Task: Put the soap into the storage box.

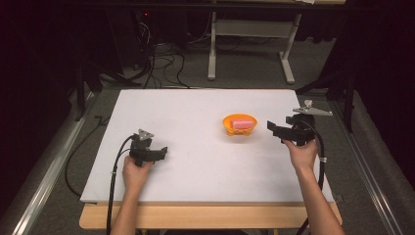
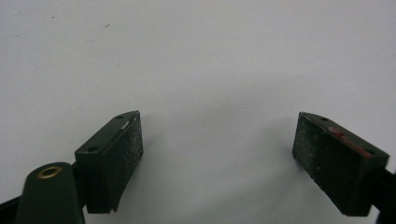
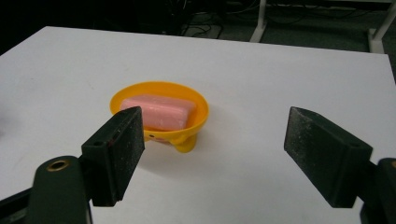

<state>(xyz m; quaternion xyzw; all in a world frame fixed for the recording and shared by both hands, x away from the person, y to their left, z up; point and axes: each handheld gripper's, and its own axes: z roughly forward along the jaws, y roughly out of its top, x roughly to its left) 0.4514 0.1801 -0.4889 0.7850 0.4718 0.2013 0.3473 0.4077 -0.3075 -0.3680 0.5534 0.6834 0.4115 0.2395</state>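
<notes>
1. Placed right of centre on the white-topped desk (image 1: pixel 161 112): a small orange plastic footed dish (image 1: pixel 239 127), with a pink rectangular bar of soap (image 1: pixel 240 123) lying flat inside it.
2. Held just to the right of the dish, apart from it: the right gripper (image 1: pixel 275 129), jaws pointing toward the dish, spread with nothing between the pads.
3. Seen along the right gripper's own jaws: dish (image 3: pixel 161 109) ahead and a little to the left of the gap, soap (image 3: pixel 158 112) resting inside the rim, untouched.
4. Parked near the front left of the desk, well apart from the dish: the left gripper (image 1: pixel 159 153), jaws (image 2: pixel 219 149) spread wide over bare white surface, holding nothing.
5. Step in hand, judged from the layout: approach of the right gripper toward the dish and soap; no contact made yet.
6. Next move likely calls for: swinging the jaws to centre the target in the gap, closing in over the rim, then narrowing onto the soap's long sides or the dish wall.
7. Worth watching: a light, footed dish prone to sliding or tipping under a sideways nudge.
</notes>
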